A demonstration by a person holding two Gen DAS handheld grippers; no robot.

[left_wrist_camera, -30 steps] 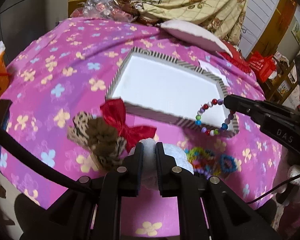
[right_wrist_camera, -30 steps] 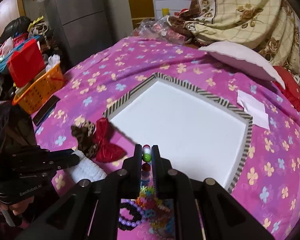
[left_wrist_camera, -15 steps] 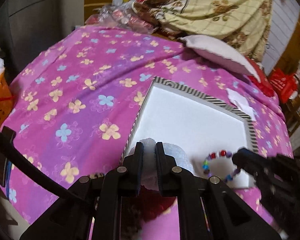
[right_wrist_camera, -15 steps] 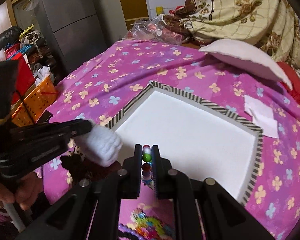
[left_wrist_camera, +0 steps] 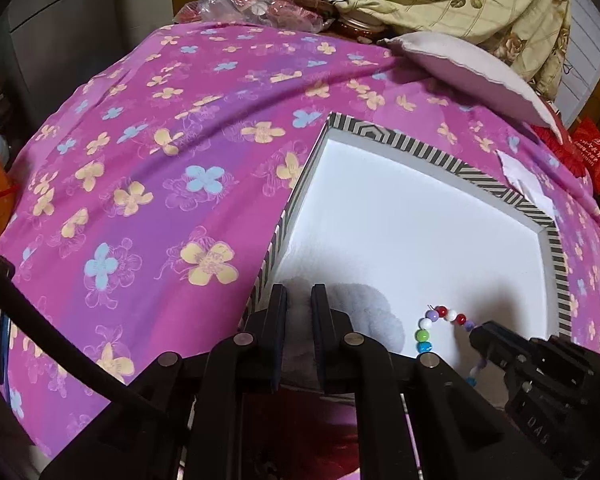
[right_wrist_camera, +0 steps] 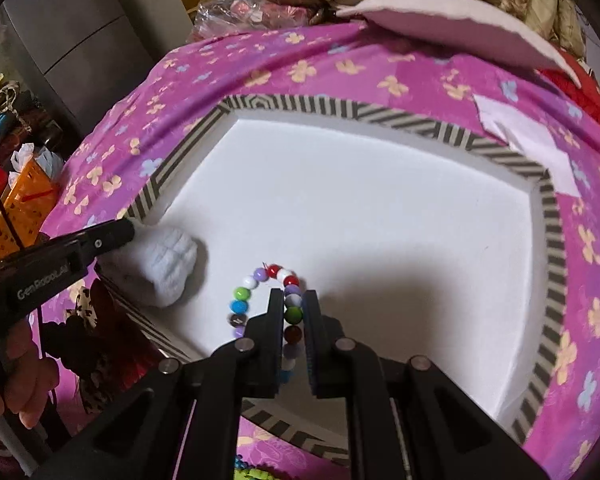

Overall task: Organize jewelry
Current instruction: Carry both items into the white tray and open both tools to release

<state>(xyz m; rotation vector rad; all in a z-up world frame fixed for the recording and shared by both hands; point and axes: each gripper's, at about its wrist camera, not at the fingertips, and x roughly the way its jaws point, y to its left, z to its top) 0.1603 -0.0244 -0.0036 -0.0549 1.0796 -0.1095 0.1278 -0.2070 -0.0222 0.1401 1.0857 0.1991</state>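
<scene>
A white tray with a black-and-white striped rim [left_wrist_camera: 476, 174] [right_wrist_camera: 416, 120] lies on the pink flowered cloth. My left gripper [left_wrist_camera: 299, 294] [right_wrist_camera: 128, 230] is shut on a fluffy white scrunchie [left_wrist_camera: 364, 312] [right_wrist_camera: 164, 268] and holds it over the tray's near left corner. My right gripper [right_wrist_camera: 293, 298] [left_wrist_camera: 478, 330] is shut on a multicoloured bead bracelet [right_wrist_camera: 260, 284] [left_wrist_camera: 430, 326], held low over the tray's near edge, to the right of the scrunchie.
A leopard-print and red bow [right_wrist_camera: 96, 320] lies left of the tray by the near edge. A white paper slip [right_wrist_camera: 528, 140] lies at the tray's far right corner. A pale cushion [left_wrist_camera: 468, 76] and bedding are behind. An orange basket [right_wrist_camera: 16, 204] stands off left.
Both grippers moved forward over the tray, carrying the scrunchie and the bracelet in from the pile at the near edge. Both now hang low over the tray's white floor.
</scene>
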